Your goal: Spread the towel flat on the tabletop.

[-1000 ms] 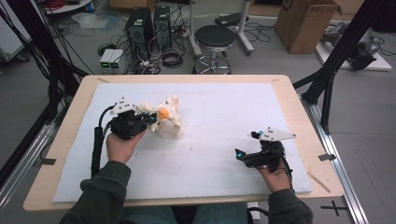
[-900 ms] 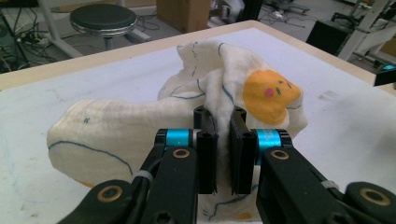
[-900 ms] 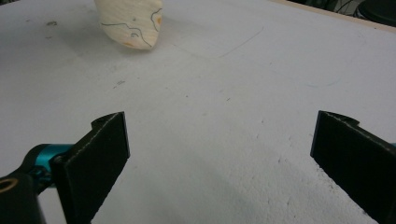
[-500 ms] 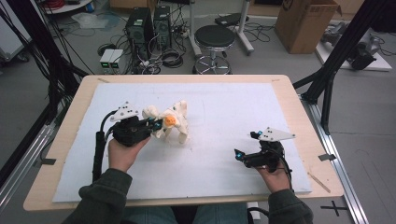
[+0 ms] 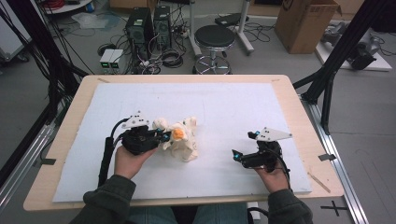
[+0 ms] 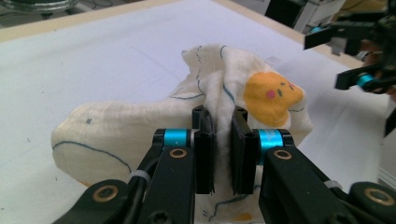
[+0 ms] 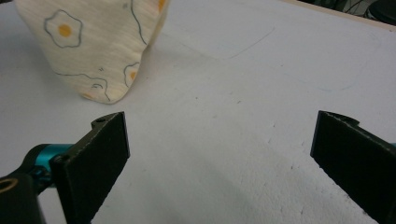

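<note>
So my left gripper (image 6: 219, 154) is pinching a bunched fold of the cream cotton cloth printed with fried eggs (image 6: 140, 130), which sits crumpled toward the left front of the white foam mat (image 5: 243, 107). My right gripper (image 7: 219, 154) waits spread wide and empty, well apart. Grabbing looks done; I judge the spreading-out is still ahead.

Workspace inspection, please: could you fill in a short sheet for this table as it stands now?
Surface: white mat on wooden table.
Job's things: cream egg-print cloth, bunched.
Clutter: nothing seen.
Grippers: left gripper pinches a cloth fold, jaws just eased slightly; right gripper open over bare mat.
Cables: black cable trails from left gripper.
Surroundings: stool, computer towers, cardboard box.
</note>
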Tool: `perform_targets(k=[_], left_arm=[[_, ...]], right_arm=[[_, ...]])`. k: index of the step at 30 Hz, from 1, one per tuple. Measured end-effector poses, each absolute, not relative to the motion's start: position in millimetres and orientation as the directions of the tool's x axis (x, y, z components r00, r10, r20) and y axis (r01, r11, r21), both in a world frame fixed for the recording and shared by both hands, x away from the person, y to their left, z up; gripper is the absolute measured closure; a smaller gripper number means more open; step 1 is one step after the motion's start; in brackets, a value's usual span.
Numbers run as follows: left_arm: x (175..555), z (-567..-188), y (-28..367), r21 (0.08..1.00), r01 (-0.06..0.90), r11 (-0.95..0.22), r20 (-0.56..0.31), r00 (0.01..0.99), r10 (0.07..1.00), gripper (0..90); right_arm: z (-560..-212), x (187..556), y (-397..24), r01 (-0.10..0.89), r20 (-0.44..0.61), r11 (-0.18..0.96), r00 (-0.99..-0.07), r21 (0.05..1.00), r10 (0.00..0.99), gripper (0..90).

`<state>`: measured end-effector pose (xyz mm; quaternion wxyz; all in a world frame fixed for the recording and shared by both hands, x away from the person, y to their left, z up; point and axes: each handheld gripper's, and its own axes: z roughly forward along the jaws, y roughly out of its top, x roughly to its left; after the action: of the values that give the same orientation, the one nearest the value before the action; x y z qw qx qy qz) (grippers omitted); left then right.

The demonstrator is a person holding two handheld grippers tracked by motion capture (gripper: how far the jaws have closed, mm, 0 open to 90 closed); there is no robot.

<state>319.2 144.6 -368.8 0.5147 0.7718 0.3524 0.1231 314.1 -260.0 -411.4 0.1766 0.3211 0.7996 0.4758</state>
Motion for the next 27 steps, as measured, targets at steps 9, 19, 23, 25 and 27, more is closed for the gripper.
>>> perform_targets(k=[9, 19, 23, 25, 27], left_arm=[[343.5, -387.5, 133.0, 0.863, 0.45, -0.23, -0.186, 0.705, 0.684, 79.7], [366.1, -405.3, 132.0, 0.835, 0.5, -0.228, -0.195, 0.657, 0.728, 74.5], [369.5, -408.2, 134.2, 0.824, 0.508, -0.251, -0.181, 0.655, 0.734, 73.5], [368.9, -407.6, 134.5, 0.825, 0.51, -0.244, -0.186, 0.652, 0.735, 68.7], [367.2, -405.7, 135.0, 0.829, 0.503, -0.242, -0.186, 0.658, 0.73, 67.9]], right_arm=[[-412.6, 315.4, -258.1, 0.348, 0.023, 0.35, -0.737, 0.87, 0.676, 3.7], [-413.8, 315.8, -252.9, 0.354, 0.035, 0.36, -0.753, 0.863, 0.657, 4.1], [-412.7, 315.4, -248.3, 0.355, 0.045, 0.363, -0.765, 0.861, 0.642, 4.3], [-412.2, 316.2, -244.7, 0.344, 0.038, 0.374, -0.776, 0.861, 0.629, 4.6], [-412.2, 316.3, -243.4, 0.347, 0.041, 0.375, -0.779, 0.859, 0.626, 4.6]])
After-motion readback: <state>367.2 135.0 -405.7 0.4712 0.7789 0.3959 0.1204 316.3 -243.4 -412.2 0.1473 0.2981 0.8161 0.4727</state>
